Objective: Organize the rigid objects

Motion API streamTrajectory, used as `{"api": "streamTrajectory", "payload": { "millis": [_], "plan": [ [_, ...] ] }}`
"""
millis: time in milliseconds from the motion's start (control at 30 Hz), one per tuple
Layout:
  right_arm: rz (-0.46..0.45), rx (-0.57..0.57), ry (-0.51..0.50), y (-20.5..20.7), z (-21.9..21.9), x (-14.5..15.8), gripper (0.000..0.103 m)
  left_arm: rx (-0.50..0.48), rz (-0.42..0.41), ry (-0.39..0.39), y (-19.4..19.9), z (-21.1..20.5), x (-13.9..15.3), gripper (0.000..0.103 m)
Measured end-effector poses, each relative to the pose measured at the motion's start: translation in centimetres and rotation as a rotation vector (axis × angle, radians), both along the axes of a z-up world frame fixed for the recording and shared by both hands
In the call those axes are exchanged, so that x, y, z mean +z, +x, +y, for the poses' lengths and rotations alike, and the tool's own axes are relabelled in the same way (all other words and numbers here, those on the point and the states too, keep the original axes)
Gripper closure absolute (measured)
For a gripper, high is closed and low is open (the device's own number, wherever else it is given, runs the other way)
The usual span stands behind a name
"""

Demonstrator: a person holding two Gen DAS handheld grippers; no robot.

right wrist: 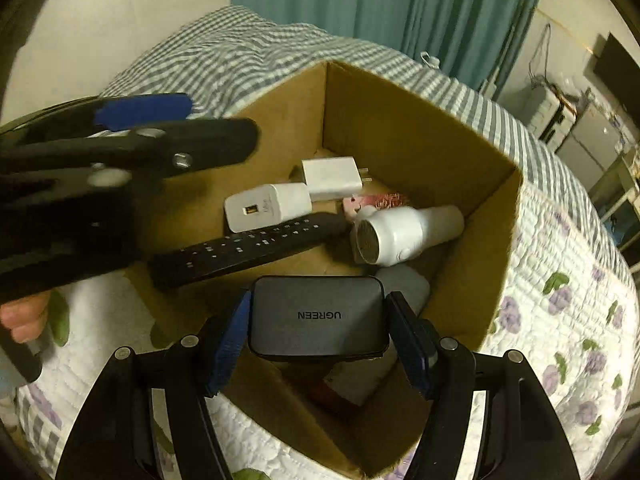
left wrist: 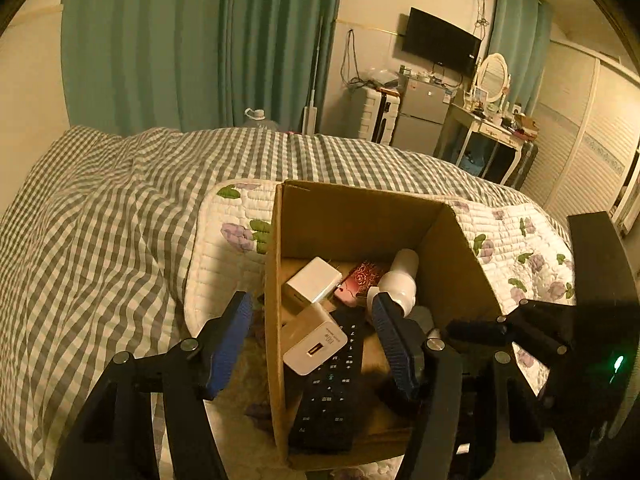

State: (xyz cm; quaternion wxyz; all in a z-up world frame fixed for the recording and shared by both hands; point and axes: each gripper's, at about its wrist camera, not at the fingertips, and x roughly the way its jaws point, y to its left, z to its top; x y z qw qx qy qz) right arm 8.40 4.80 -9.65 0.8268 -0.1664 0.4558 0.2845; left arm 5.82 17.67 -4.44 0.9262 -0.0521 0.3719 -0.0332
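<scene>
My right gripper (right wrist: pixel 318 334) has its jaws closed on a grey UGREEN charger (right wrist: pixel 318 316), blue pads pressing both its short sides, and holds it over the near part of the open cardboard box (right wrist: pixel 420 128). My left gripper (left wrist: pixel 314 338) has its jaws spread wide with nothing between the pads; they straddle the box's left wall, one finger outside it and the other over the inside. In the right wrist view that gripper shows as a blurred black shape at the left, with fingertips of the hand (right wrist: pixel 24 320) holding it below.

The box sits on a white quilted pad with purple flowers (left wrist: pixel 224 240), laid on a bed covered in grey-and-white check (left wrist: pixel 100 220). On its floor lie a black remote control (right wrist: pixel 248 248), a white USB charger (right wrist: pixel 268 206) resting partly on the remote, a white plug adapter (right wrist: pixel 332 178) behind it, a small pink patterned item (right wrist: pixel 376 200) I cannot identify, and a white cylindrical device (right wrist: pixel 404 234) on its side. A grey object (right wrist: pixel 404 288) lies just behind the charger I hold.
</scene>
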Motion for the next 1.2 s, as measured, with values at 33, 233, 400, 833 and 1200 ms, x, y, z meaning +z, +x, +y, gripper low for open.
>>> {"api": "streamTrajectory", "payload": {
  "millis": [33, 233, 400, 833, 1200],
  "plan": [
    [-0.007, -0.007, 0.024, 0.1, -0.2, 0.4, 0.036, 0.002, 0.002, -0.001, 0.0, 0.1, -0.1, 0.038],
    [-0.067, -0.073, 0.044, 0.6, -1.7, 2.6, 0.036, 0.002, -0.001, 0.007, -0.3, -0.1, -0.1, 0.038],
    [-0.11, -0.158, 0.055, -0.4, -4.3, 4.3, 0.035, -0.003, -0.012, 0.053, -0.8, -1.4, 0.6, 0.038],
    [-0.299, -0.317, 0.093, -7.8, -11.4, 12.8, 0.028, -0.032, -0.223, 0.137, -7.8, -7.1, 9.3, 0.03],
    [-0.482, -0.447, 0.197, -15.1, -15.6, 18.2, 0.0, -0.018, -0.419, 0.205, -14.3, -10.5, 13.1, 0.026]
  ]
}}
